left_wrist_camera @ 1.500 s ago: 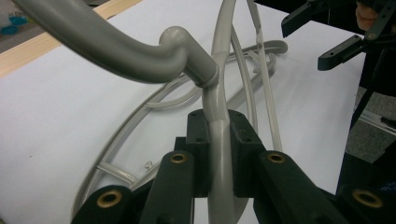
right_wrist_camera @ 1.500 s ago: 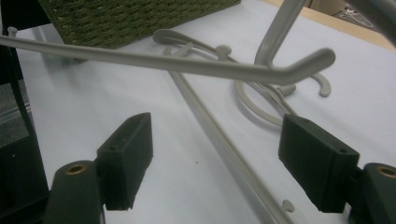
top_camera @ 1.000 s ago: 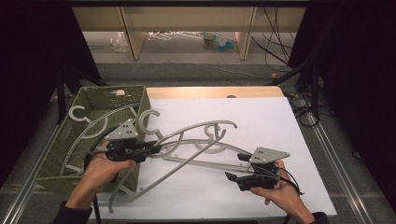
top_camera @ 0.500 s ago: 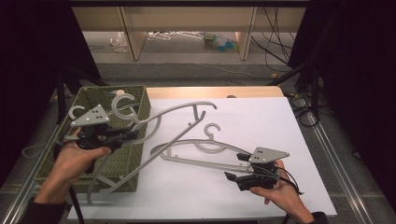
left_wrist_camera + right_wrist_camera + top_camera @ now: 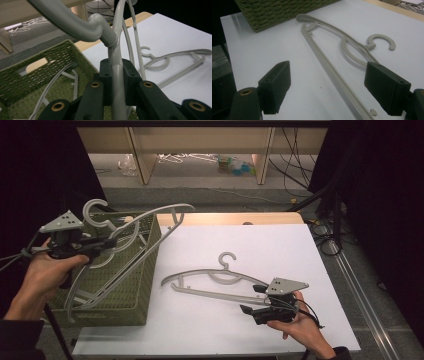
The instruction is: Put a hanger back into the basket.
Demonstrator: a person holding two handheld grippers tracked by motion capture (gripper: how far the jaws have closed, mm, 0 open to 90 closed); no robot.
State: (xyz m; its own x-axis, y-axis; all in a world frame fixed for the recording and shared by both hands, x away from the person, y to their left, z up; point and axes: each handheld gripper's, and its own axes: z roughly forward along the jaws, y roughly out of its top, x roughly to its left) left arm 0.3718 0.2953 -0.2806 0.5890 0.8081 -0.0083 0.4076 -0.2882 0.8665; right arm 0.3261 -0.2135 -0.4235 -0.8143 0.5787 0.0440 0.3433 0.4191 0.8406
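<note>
Grey plastic hanger (image 5: 145,227), held up off the tabletop over the green woven basket (image 5: 135,285), tilted, hook (image 5: 95,212) up at the left, far shoulder end sticking out past the basket rim toward the white tabletop; its neck is pinched just below the hook. Second grey plastic hanger (image 5: 215,282) lies flat on the white tabletop, hook pointing away from the person, just right of the basket, not touching it.

Held hanger (image 5: 115,75) hook cut off at frame top; basket (image 5: 125,290) contents perhaps more hangers
</note>
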